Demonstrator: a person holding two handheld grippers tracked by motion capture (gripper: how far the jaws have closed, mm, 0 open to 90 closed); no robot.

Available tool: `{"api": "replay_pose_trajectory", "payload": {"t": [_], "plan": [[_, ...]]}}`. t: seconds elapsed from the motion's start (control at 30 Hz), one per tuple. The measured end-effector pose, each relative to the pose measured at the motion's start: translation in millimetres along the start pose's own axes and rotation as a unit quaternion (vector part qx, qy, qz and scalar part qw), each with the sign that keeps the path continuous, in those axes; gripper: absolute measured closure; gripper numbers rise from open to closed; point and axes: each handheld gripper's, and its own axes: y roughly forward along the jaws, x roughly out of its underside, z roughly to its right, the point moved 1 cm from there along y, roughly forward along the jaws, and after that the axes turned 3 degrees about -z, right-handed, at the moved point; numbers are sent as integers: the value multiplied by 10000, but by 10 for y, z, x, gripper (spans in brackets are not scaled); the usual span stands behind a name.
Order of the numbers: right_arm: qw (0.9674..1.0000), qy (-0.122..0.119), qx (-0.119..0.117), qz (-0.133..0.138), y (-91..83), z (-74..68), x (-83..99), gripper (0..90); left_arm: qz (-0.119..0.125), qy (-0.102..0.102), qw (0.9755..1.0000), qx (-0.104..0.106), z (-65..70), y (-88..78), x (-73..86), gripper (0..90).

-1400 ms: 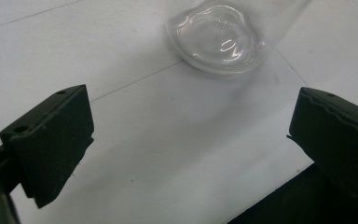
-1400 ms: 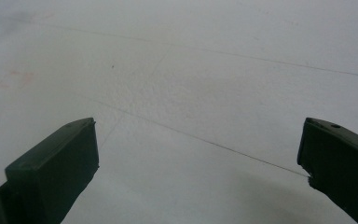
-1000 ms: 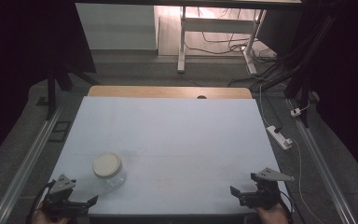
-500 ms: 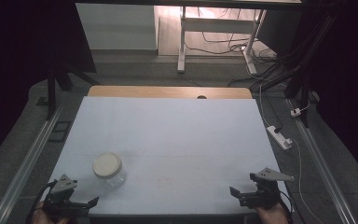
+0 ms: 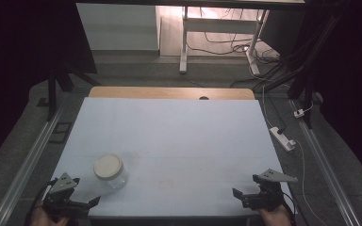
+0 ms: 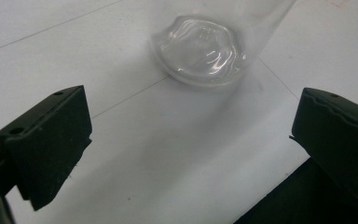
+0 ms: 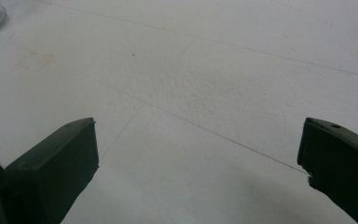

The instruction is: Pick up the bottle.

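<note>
One lidded jar (image 5: 109, 171) near left claw (image 5: 87, 203) (jaws wide), bare table (image 5: 179, 136) between.

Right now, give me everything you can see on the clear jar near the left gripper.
The jar is clear, glass or plastic by its look, with a round cream lid on top. It stands upright on the white table, near the front left. It looks empty. In the left gripper view its rippled base rests on the surface. The left gripper, jaws wide open, faces it without touching.

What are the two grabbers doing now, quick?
Left gripper: open, empty, facing the jar.
Right gripper: open, empty.
</note>
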Motion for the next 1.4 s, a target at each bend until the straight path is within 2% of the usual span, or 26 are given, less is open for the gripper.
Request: {"api": "replay_pose_trajectory", "payload": {"t": [0.07, 0.1, 0.13, 0.2, 0.43, 0.77, 0.83, 1.07, 1.4], "plan": [[10000, -11, 6, -6, 3, 1, -1, 0, 11, 17, 10000, 36, -5, 6, -9, 0], [10000, -11, 10, -12, 3, 1, -1, 0, 15, 72, 10000, 67, -9, 11, -20, 0], [10000, -8, 9, -13, 4, 2, -1, 0, 77, 208, 9997, 49, -11, 23, -46, 0], [10000, 4, -6, -7, 3, 2, -1, 0, 120, 240, 9996, 106, -9, 31, -83, 0], [10000, 8, -11, -17, 7, 7, -3, 0, 317, 187, 9990, 269, -20, 35, -200, 0], [10000, -15, -29, -45, 12, 0, -5, 0, 265, 168, 9992, 229, -37, 70, -297, 0], [10000, -23, -38, -47, 13, 0, -5, 0, 231, 235, 9989, 326, -47, 104, -330, 0], [9999, -82, -57, -63, 17, -7, -6, 0, 216, 453, 9982, 326, -21, 199, -416, 0], [9998, -131, -105, -77, 20, -14, -6, 0, 65, 756, 9965, 352, 9, 384, -535, 0]]}}
